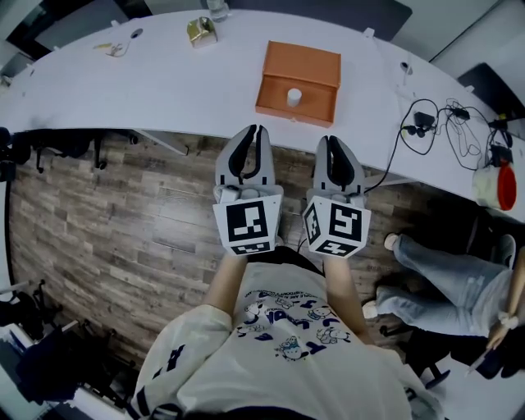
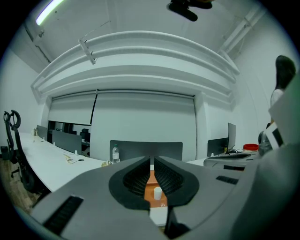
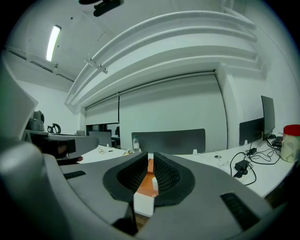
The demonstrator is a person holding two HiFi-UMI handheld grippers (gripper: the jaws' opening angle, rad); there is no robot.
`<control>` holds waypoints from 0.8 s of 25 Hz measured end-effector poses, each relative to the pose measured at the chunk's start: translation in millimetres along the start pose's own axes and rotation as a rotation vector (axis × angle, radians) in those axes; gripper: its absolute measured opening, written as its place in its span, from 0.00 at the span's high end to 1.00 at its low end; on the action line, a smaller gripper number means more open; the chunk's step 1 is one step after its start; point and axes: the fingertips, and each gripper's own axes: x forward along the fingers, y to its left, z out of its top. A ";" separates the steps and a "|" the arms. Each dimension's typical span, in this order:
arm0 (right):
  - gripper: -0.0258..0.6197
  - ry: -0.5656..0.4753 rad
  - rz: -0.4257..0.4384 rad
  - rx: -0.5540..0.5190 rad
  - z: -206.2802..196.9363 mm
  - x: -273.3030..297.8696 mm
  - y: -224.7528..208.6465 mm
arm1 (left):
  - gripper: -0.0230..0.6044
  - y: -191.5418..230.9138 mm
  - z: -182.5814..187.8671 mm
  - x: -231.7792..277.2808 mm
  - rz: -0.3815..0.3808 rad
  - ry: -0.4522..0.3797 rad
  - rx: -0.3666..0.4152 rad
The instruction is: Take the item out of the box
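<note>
An open orange box (image 1: pixel 299 79) lies on the white table (image 1: pixel 123 90), and a small white cylinder (image 1: pixel 294 97) stands inside it. Both grippers hover side by side over the wooden floor, just short of the table's near edge, pointing at the box. My left gripper (image 1: pixel 256 131) is shut, its tips meeting with nothing between them. My right gripper (image 1: pixel 330 141) is shut and empty too. In the left gripper view the box (image 2: pixel 151 180) and cylinder (image 2: pixel 158 192) show through the slit below the gripper (image 2: pixel 152 161) tips. The right gripper view shows the box (image 3: pixel 146 186) beyond the gripper (image 3: pixel 151 157).
A water bottle (image 1: pixel 216 8) and a gold object (image 1: pixel 201 31) sit at the table's far side. Black cables with an adapter (image 1: pixel 422 123) and a red-lidded jar (image 1: pixel 496 184) lie at the right. Another person's legs (image 1: pixel 443 279) are at the right, on the floor.
</note>
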 end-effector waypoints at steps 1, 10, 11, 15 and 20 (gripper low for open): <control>0.88 -0.001 -0.002 0.000 1.4 5.8 -0.2 | 0.90 1.6 0.7 5.7 -0.004 0.000 -0.001; 0.88 0.010 -0.023 0.007 8.7 54.1 -2.5 | 0.90 15.6 1.3 54.3 -0.041 0.021 0.005; 0.87 0.012 -0.029 0.010 8.8 59.7 -4.0 | 0.90 17.2 1.0 59.9 -0.046 0.024 0.005; 0.88 0.026 -0.058 0.023 7.2 81.2 -9.3 | 0.90 24.4 -1.1 81.8 -0.067 0.038 0.004; 0.88 0.049 -0.090 0.035 2.9 107.9 -15.2 | 0.90 29.5 -6.7 108.7 -0.101 0.060 0.001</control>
